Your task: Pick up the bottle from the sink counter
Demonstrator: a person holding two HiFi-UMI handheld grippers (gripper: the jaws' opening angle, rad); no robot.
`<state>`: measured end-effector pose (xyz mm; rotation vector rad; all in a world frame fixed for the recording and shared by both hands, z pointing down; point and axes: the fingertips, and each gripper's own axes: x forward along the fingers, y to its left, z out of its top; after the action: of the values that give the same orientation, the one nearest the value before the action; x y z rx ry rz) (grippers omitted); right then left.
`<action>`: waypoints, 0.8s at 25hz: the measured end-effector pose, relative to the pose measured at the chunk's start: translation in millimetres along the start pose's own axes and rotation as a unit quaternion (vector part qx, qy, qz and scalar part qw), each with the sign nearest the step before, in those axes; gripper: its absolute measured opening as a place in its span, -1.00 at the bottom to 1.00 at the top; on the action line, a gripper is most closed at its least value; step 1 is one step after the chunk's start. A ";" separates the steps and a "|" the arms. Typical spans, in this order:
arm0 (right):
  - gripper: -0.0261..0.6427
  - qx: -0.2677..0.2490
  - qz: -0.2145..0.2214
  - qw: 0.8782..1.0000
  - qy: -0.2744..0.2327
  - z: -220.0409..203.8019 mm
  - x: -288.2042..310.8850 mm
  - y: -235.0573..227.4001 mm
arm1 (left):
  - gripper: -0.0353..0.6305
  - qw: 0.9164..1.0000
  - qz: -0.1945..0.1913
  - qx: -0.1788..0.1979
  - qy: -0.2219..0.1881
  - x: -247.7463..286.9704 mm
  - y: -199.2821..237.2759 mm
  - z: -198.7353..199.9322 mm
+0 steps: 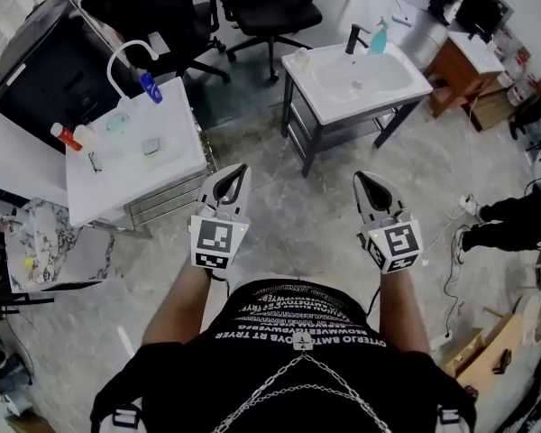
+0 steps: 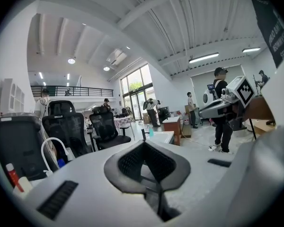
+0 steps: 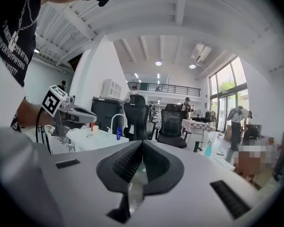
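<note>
Black printed shirt (image 1: pixel 298 327) with a chain was nearest the head view, both forearms out front. Left gripper (image 1: pixel 238 170) and right gripper (image 1: pixel 363 179) were held level over the grey floor, jaws together on both, nothing between them; each gripper view showed the ribbed pads meeting at the tip. The teal bottle (image 1: pixel 379 36) stood upright at the back edge of the white sink desk (image 1: pixel 406 87), just beside the black faucet (image 1: pixel 353 37) and behind the basin, well apart from both grippers. It was also seen small in the left gripper view (image 2: pixel 151 132) and the right gripper view (image 3: pixel 208 148). It looked like a slim plastic pump or spray bottle: probably light, stiff-walled with a little give, smooth and maybe wet-slippery, easy to tip. Best hold was likely across the body at mid height, below the neck, not on the nozzle head, coming in from the side away from the faucet. Fill level couldn't be told. Task not started; jaws would need to open first.
</note>
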<state>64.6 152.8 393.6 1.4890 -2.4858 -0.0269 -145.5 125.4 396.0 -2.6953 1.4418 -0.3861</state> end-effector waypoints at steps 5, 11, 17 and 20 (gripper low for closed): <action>-0.73 0.012 -0.001 1.000 0.018 -9.9 11.4 -12.6 | -0.88 1.000 0.000 -0.014 0.004 18.6 6.5 -5.7; -0.53 0.034 0.014 0.999 0.013 -13.5 51.7 -42.8 | -0.88 1.000 0.013 -0.012 0.003 56.1 19.6 -7.8; -0.35 0.036 0.039 0.998 0.018 -8.0 112.1 -76.8 | -0.88 0.999 0.034 -0.016 0.015 108.4 50.3 -3.6; -0.34 0.039 0.052 0.998 0.022 -7.7 135.6 -94.7 | -0.88 0.999 0.033 -0.005 0.020 138.5 53.5 7.9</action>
<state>87.2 -9.8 414.6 1.3705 -2.5525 0.1224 -113.4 -19.5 405.7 -2.6549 1.5419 -0.4323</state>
